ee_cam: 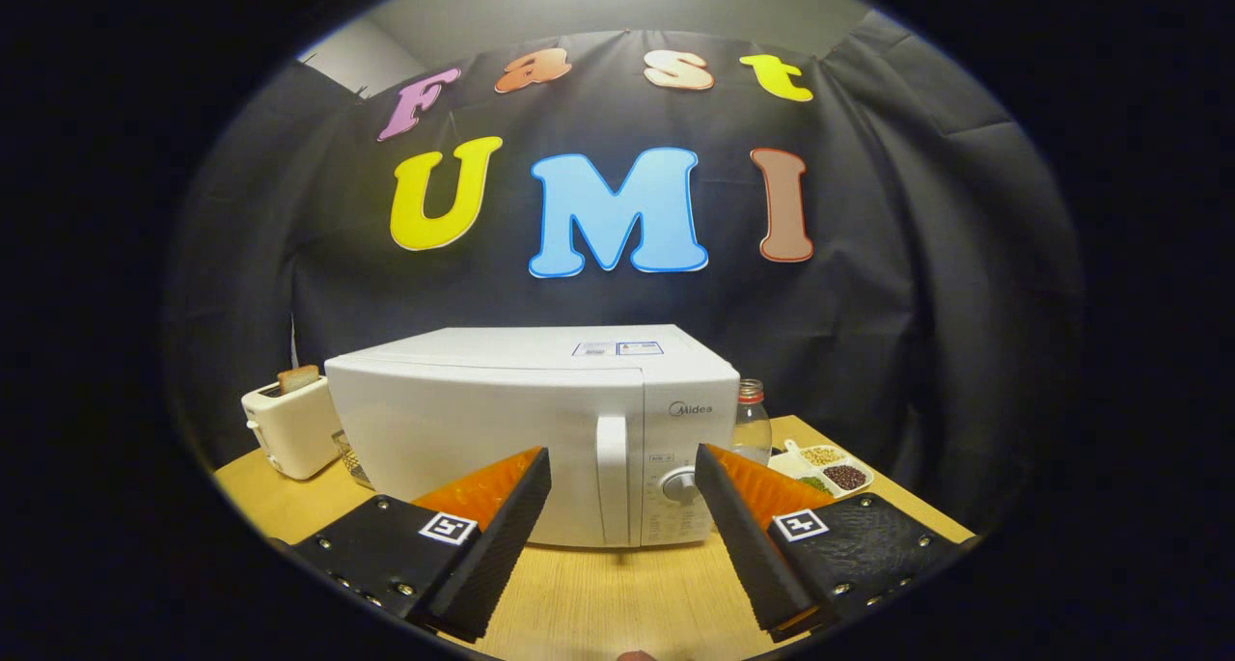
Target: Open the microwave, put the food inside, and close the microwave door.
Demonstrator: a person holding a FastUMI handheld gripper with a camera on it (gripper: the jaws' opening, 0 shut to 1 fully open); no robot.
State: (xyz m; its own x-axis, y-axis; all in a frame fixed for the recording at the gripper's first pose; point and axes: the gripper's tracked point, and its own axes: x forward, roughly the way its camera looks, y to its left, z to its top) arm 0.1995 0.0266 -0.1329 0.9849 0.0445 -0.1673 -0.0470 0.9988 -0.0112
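Note:
A white microwave (502, 420) stands on the wooden table (598, 593) just beyond my fingers, its door closed. Its vertical white door handle (612, 478) lies straight ahead, seen through the gap between the fingers. A control dial (681, 485) sits to the right of the handle, partly behind my right finger. My gripper (622, 463) is open, held a short way in front of the microwave with nothing between its fingers. A divided white tray of food (828, 468) with beans and grains rests on the table to the right of the microwave.
A white toaster (289, 425) with a slice of bread (297, 378) in it stands left of the microwave. A clear bottle (751, 420) with a red cap stands between the microwave and the tray. A wire basket (349, 456) peeks out between toaster and microwave.

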